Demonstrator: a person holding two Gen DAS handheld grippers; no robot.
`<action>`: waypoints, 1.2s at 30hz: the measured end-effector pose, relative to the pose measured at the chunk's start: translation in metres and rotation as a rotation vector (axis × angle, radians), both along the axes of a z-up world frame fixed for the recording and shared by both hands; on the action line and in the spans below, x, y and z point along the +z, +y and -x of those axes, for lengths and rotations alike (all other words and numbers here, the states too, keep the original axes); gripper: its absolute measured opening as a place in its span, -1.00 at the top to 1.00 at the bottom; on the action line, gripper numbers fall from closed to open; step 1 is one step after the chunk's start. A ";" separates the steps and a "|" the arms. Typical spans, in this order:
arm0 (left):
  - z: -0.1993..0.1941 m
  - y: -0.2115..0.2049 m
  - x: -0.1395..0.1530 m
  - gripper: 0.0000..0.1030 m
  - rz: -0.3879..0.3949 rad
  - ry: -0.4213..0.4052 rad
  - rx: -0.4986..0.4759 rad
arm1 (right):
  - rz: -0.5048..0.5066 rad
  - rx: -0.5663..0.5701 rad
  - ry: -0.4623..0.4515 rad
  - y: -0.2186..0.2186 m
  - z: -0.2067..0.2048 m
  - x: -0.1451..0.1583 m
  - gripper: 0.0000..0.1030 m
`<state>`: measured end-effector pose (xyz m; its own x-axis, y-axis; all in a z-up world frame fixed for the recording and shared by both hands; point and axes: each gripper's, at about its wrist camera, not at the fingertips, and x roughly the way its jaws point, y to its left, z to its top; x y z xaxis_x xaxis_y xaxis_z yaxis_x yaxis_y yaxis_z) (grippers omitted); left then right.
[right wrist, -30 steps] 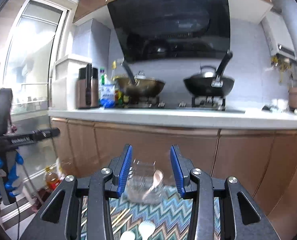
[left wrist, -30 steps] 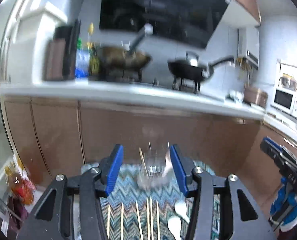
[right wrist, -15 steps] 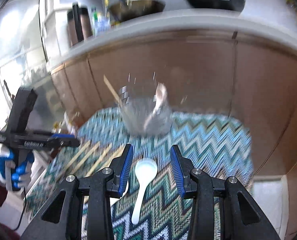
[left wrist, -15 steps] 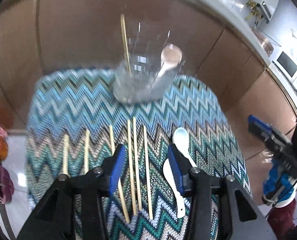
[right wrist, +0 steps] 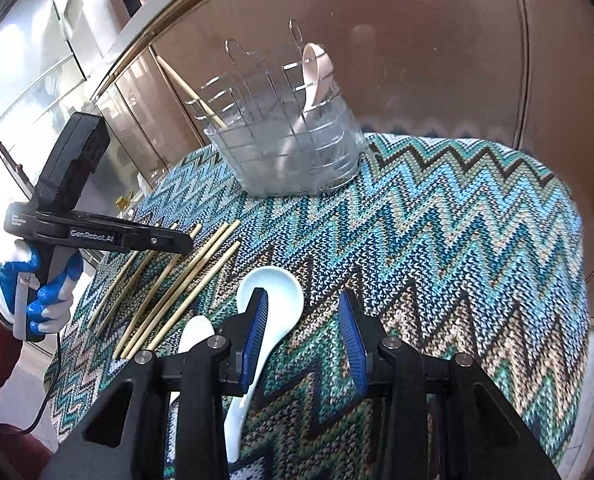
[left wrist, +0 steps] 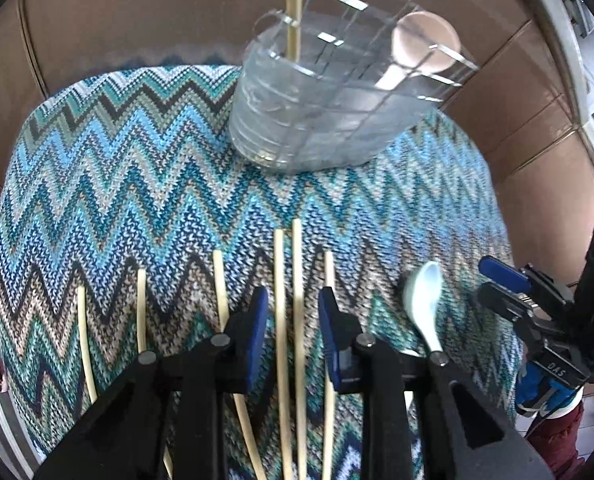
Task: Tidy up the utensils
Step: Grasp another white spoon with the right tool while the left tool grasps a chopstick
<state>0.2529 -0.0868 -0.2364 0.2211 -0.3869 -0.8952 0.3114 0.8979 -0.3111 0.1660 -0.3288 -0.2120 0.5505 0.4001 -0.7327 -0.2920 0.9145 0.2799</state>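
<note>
A clear plastic utensil holder (left wrist: 321, 116) (right wrist: 293, 148) stands at the far side of the zigzag cloth (left wrist: 137, 184). It holds one chopstick (left wrist: 293, 12) and a pink spoon (left wrist: 421, 48) (right wrist: 317, 76). Several wooden chopsticks (left wrist: 289, 320) (right wrist: 185, 280) lie in a row on the cloth. My left gripper (left wrist: 293, 320) is open, low over two of the middle chopsticks. A white spoon (left wrist: 423, 304) (right wrist: 273, 304) lies to their right. My right gripper (right wrist: 303, 328) is open, with its left finger over that spoon. A second white spoon (right wrist: 195, 332) lies beside it.
Brown cabinet doors (right wrist: 437, 60) stand close behind the covered table. The cloth (right wrist: 477, 240) drops off at the rounded table edges. The left gripper body with a blue-gloved hand (right wrist: 53, 280) shows in the right wrist view. The right gripper (left wrist: 537, 312) shows in the left wrist view.
Both grippers have tilted down from facing the kitchen counter and have dropped close to the cloth. The left one is now over the chopsticks, the right one over the white spoon.
</note>
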 end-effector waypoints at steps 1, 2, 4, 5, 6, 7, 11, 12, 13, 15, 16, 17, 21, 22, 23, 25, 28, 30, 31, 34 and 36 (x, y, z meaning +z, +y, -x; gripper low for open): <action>-0.002 0.000 -0.002 0.55 -0.004 0.006 0.000 | 0.000 0.009 0.006 0.001 -0.004 -0.002 0.27; -0.005 -0.001 -0.005 0.56 -0.010 0.013 0.001 | -0.001 0.017 0.010 0.002 -0.007 -0.003 0.27; -0.010 -0.002 -0.012 0.60 -0.022 0.028 0.001 | 0.000 0.031 0.020 0.005 -0.011 -0.006 0.27; -0.012 -0.003 -0.015 0.62 -0.026 0.032 0.001 | 0.002 0.039 0.027 0.006 -0.015 -0.008 0.27; -0.014 -0.003 -0.017 0.64 -0.027 0.037 0.001 | 0.002 0.044 0.032 0.006 -0.017 -0.009 0.27; -0.016 -0.005 -0.021 0.65 -0.027 0.043 -0.001 | 0.001 0.053 0.039 0.008 -0.021 -0.011 0.27; -0.021 -0.008 -0.022 0.67 -0.028 0.051 -0.008 | 0.000 0.087 0.073 0.012 -0.034 -0.019 0.27; -0.022 -0.009 -0.022 0.67 -0.031 0.055 -0.011 | -0.004 0.095 0.080 0.013 -0.036 -0.020 0.27; -0.024 -0.009 -0.022 0.67 -0.034 0.059 -0.017 | -0.012 0.113 0.095 0.014 -0.040 -0.022 0.27; -0.025 -0.012 -0.022 0.67 -0.041 0.063 -0.030 | -0.014 0.144 0.111 0.016 -0.047 -0.025 0.27; -0.027 -0.015 -0.023 0.67 -0.046 0.067 -0.038 | -0.012 0.162 0.117 0.017 -0.051 -0.026 0.27; -0.028 -0.017 -0.023 0.67 -0.050 0.072 -0.046 | -0.007 0.174 0.120 0.018 -0.054 -0.026 0.27; -0.036 -0.028 -0.025 0.67 -0.055 0.093 -0.053 | -0.007 0.218 0.146 0.021 -0.064 -0.029 0.27; -0.037 -0.028 -0.026 0.67 -0.056 0.100 -0.057 | -0.016 0.233 0.154 0.022 -0.066 -0.030 0.27; -0.037 -0.026 -0.025 0.67 -0.057 0.102 -0.060 | -0.017 0.243 0.159 0.023 -0.068 -0.031 0.27; -0.037 -0.025 -0.026 0.67 -0.060 0.104 -0.065 | -0.009 0.260 0.164 0.025 -0.071 -0.033 0.27; -0.033 -0.018 -0.024 0.67 -0.063 0.106 -0.073 | 0.003 0.288 0.167 0.030 -0.074 -0.034 0.27; -0.032 -0.021 -0.022 0.66 -0.084 0.098 -0.099 | 0.012 0.304 0.168 0.035 -0.075 -0.036 0.27; -0.029 -0.024 -0.022 0.67 -0.093 0.094 -0.114 | 0.016 0.318 0.171 0.037 -0.077 -0.036 0.28; -0.030 -0.031 -0.022 0.67 -0.102 0.097 -0.132 | 0.018 0.358 0.180 0.045 -0.082 -0.040 0.32; -0.032 -0.032 -0.022 0.67 -0.095 0.104 -0.129 | 0.015 0.382 0.188 0.049 -0.086 -0.042 0.43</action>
<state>0.2846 -0.1191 -0.2583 0.0800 -0.3187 -0.9445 0.3964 0.8795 -0.2632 0.2516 -0.2802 -0.2542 0.2213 0.5377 -0.8136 -0.5561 0.7549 0.3477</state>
